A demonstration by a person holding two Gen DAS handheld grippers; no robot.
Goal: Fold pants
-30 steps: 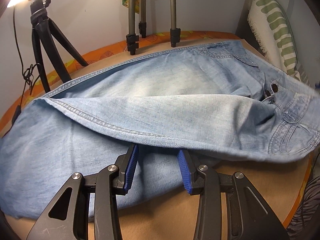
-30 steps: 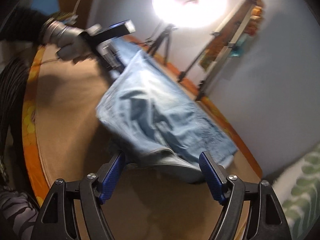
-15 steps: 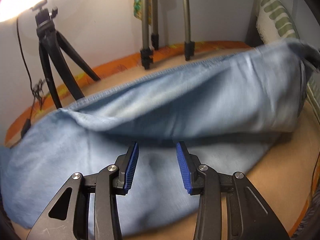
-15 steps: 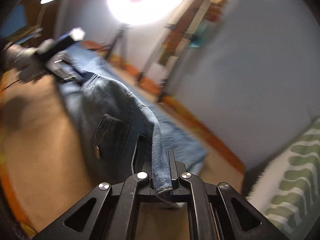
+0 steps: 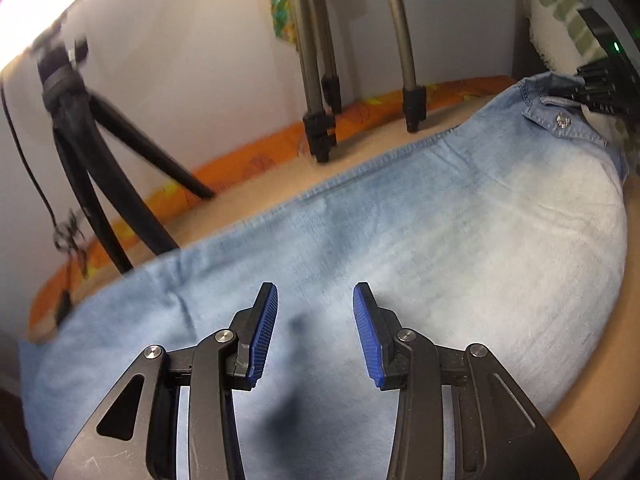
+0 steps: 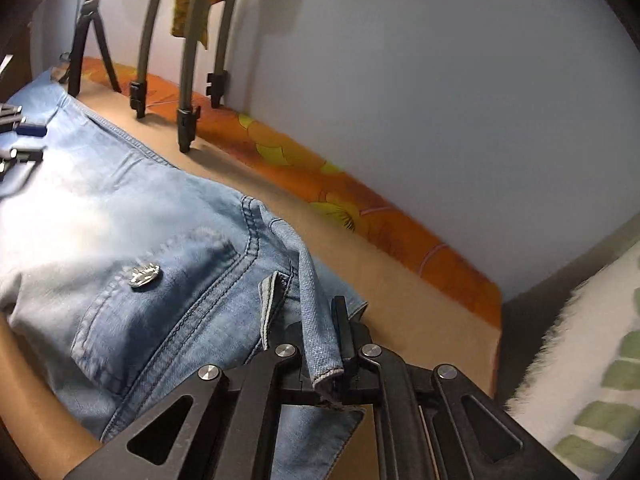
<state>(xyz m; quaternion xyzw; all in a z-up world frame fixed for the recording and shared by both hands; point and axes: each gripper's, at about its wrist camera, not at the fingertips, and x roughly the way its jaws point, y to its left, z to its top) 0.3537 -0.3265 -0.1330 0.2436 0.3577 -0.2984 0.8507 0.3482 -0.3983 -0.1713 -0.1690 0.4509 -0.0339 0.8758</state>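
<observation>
Light blue denim pants (image 5: 420, 248) lie folded lengthwise on a tan table (image 5: 592, 396). My left gripper (image 5: 315, 332) is open and empty, hovering over the leg part of the pants. My right gripper (image 6: 324, 344) is shut on the waistband of the pants (image 6: 160, 248), pinching a strip of denim near a back pocket with a metal button (image 6: 144, 274). The right gripper also shows at the far right of the left wrist view (image 5: 600, 88), at the waist end. The left gripper shows at the left edge of the right wrist view (image 6: 20, 140).
A black tripod (image 5: 84, 168) and grey tripod legs (image 5: 320, 92) stand at the table's back edge by the wall. An orange patterned border (image 6: 360, 216) runs along the back. A white and green striped cushion (image 6: 592, 360) sits beyond the right end.
The right gripper closed on the waistband and carried it across, so the upper layer now lies flat over the lower one. The left gripper has lifted above the fabric, still open.
</observation>
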